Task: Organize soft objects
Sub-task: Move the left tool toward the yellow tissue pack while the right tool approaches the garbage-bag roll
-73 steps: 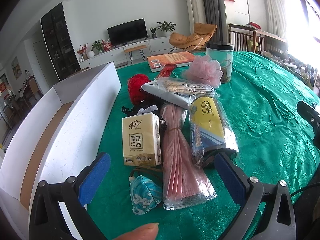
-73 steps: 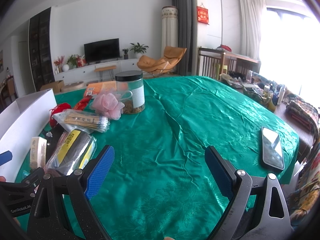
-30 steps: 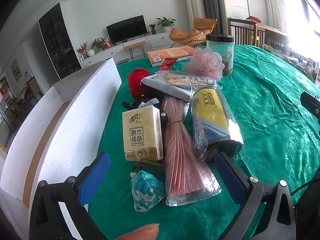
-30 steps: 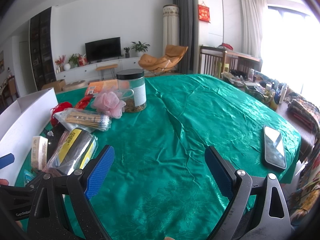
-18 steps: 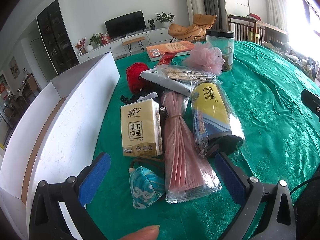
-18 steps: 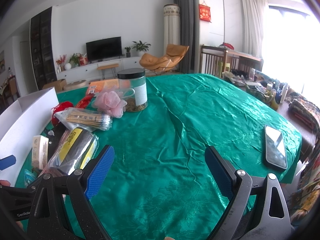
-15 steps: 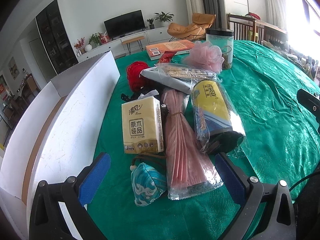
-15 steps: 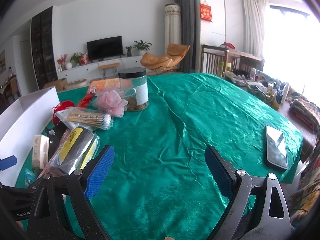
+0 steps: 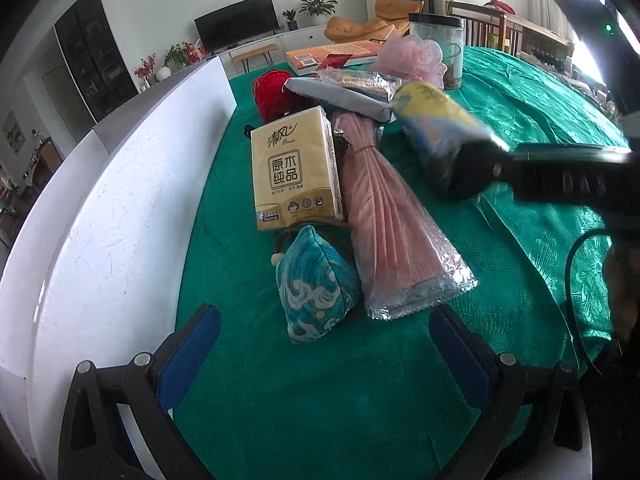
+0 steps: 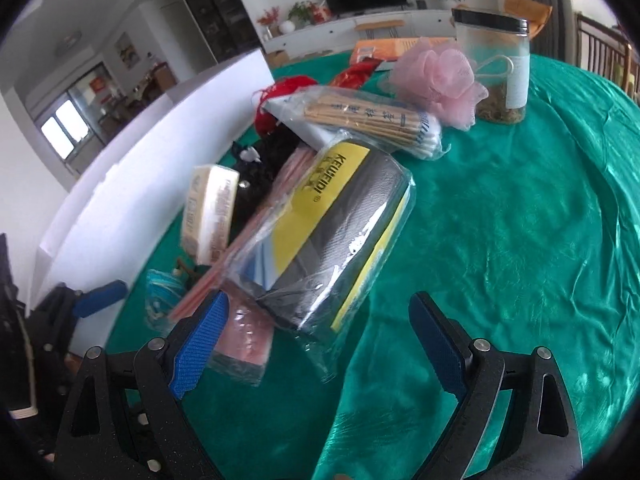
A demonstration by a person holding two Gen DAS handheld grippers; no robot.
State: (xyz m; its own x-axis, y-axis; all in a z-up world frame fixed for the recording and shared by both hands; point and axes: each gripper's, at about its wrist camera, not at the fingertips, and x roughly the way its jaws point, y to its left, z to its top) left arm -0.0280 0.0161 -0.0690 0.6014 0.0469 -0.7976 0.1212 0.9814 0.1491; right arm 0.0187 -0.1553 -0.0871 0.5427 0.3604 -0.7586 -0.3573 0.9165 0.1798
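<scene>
A pile of items lies on the green tablecloth (image 9: 320, 400). My left gripper (image 9: 320, 344) is open, just short of a blue wave-patterned pouch (image 9: 316, 284). Behind it are a yellow tissue pack (image 9: 294, 168) and a wrapped pink bundle (image 9: 392, 224). My right gripper (image 10: 316, 340) is open, its jaws either side of the near end of a yellow and grey roll in clear plastic (image 10: 332, 232); the roll also shows in the left wrist view (image 9: 440, 132). A pink bath pouf (image 10: 440, 76) and red yarn (image 9: 276, 92) lie farther back.
A white open box (image 9: 120, 208) stands along the left of the pile. A bag of wooden sticks (image 10: 372, 116) and a grey packet rest behind the roll. A black-lidded jar (image 10: 496, 64) and an orange book (image 9: 336, 50) are at the back.
My right gripper has swung left and moved in onto the yellow and grey roll. My left gripper has advanced towards the blue pouch. Both stay open.
</scene>
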